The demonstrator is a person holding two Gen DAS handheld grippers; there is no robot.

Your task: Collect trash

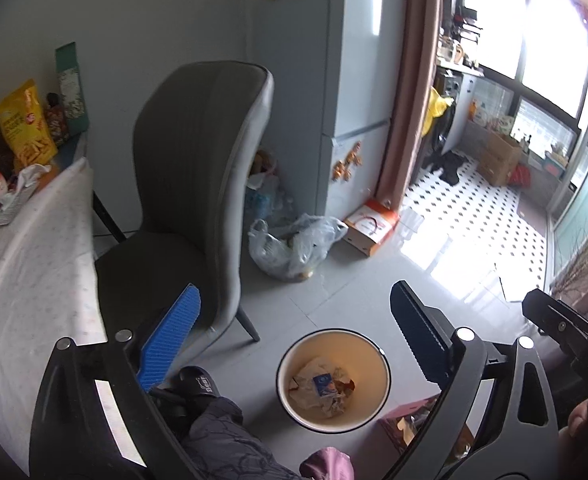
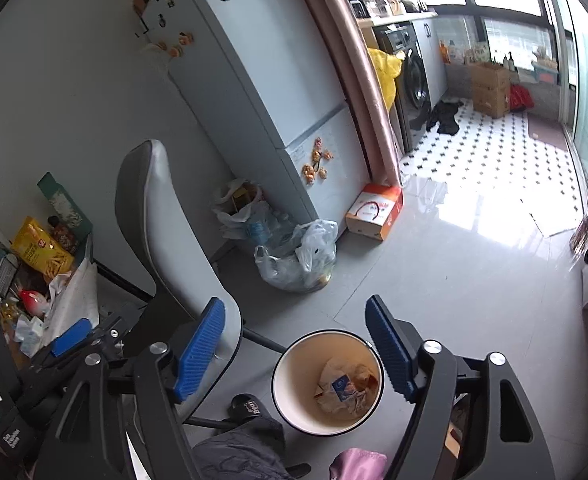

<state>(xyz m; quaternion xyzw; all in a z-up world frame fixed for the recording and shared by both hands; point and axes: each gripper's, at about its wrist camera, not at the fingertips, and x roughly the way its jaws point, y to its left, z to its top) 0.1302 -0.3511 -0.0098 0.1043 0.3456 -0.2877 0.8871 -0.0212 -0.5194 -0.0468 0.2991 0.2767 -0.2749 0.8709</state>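
A round cream bin [image 1: 294, 350] stands on the floor below both grippers; it also shows in the right wrist view [image 2: 294, 360]. Crumpled wrappers and a small blue packet [image 1: 322, 385] lie in it, also seen in the right wrist view [image 2: 344, 389]. My left gripper [image 1: 294, 334] is open and empty, held above the bin. My right gripper [image 2: 296, 344] is open and empty, also above the bin. The left gripper's blue pad [image 2: 69, 336] shows at the left of the right wrist view. More wrappers and snack bags [image 1: 25, 120] lie on the table at the left.
A grey chair [image 1: 197, 184] stands by the table [image 1: 33, 280]. A filled plastic bag [image 1: 294, 244] and an orange-white box [image 1: 372, 226] lie by the fridge [image 1: 358, 80]. My leg and black slipper [image 1: 197, 388] are beside the bin.
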